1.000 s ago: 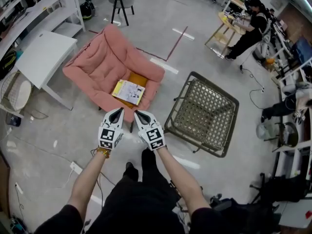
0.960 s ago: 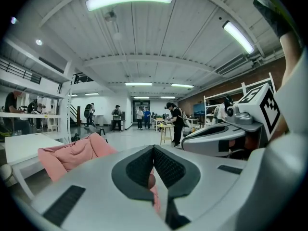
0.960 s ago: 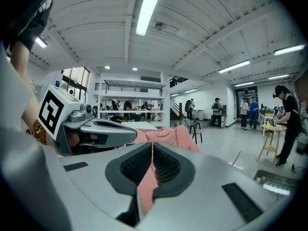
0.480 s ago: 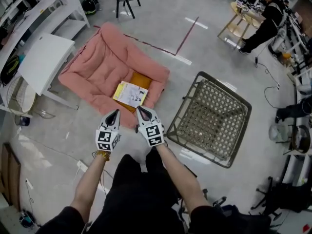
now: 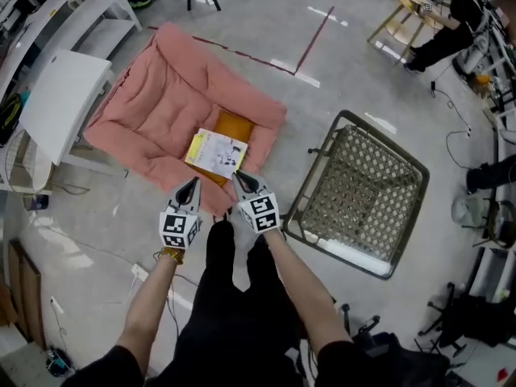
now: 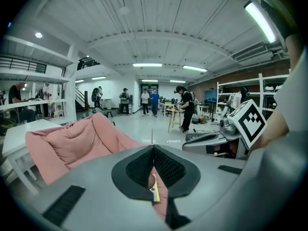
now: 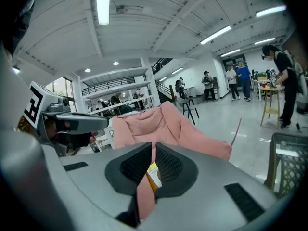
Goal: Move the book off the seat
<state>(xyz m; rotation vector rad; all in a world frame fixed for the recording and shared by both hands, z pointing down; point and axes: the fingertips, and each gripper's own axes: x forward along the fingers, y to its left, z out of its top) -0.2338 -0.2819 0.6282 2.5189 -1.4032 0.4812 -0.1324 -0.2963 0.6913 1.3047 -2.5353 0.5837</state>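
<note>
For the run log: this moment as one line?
stage: pre-grasp | book: flat on pink chair | left gripper: shut, empty | right gripper: shut, empty

Bare floor is lying open at the pink chair's 6 o'clock; a wire chair is crowding 3 o'clock, a table 9 o'clock.

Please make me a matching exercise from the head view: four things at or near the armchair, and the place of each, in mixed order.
1 book
2 orange cushion
3 woven chair
4 white table

A left of the pink armchair
B on the orange cushion
C right of the pink armchair
D under the book

Pairs: 1B, 2D, 3C, 4A
</note>
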